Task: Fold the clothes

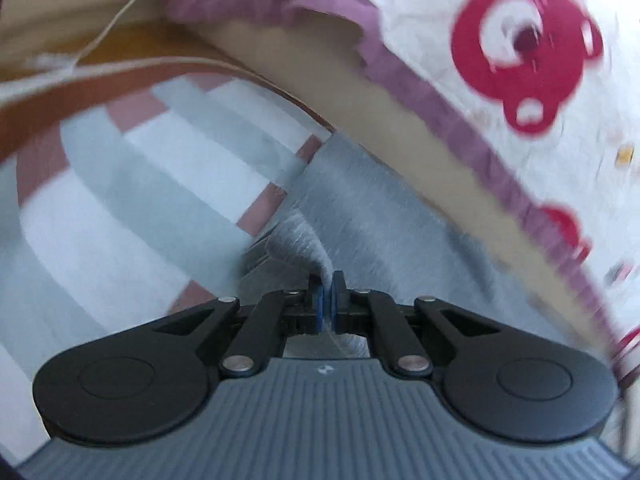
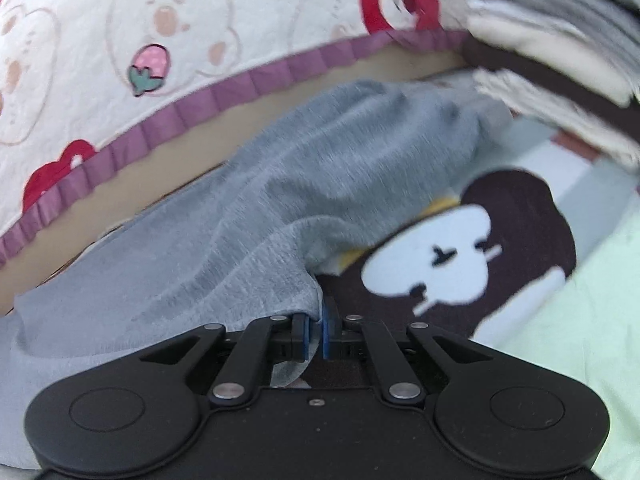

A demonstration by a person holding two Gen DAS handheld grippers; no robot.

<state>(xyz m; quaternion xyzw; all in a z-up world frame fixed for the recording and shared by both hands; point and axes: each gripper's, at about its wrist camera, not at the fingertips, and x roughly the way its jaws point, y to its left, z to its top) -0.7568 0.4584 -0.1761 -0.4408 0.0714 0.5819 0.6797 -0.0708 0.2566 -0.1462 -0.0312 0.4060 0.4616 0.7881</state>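
Left wrist view: left claw (image 1: 327,300) pinched nearly closed on a bunched corner of the grey garment (image 1: 360,208), blue pads tight on the cloth. Garment rises from the claw and runs far-right over a striped mat (image 1: 140,184) of pale blue, white and pink bands. Quilt (image 1: 520,52) with red bear print and purple frill hangs along the right and far side; looks like a bed edge, blurred. Claw points forward and slightly down, low over the mat. Right wrist view: right claw (image 2: 316,332) also clamped almost closed on an edge of the same grey garment (image 2: 320,168), with a bit of cloth poking out behind the pads. Garment is draped in a loose hump from near-left to far-right, partly lifted, not flat. A brown mat with white cartoon figure (image 2: 460,248) lies under it on the right. Stack of folded clothes (image 2: 560,28) sits far right, grey and cream layers. Progress guess: a stack is already folded, and this grey piece is mid-fold, held at two points, no neat crease visible. Left to do: lay it over and flatten. Both views motion-blurred, so details are soft.
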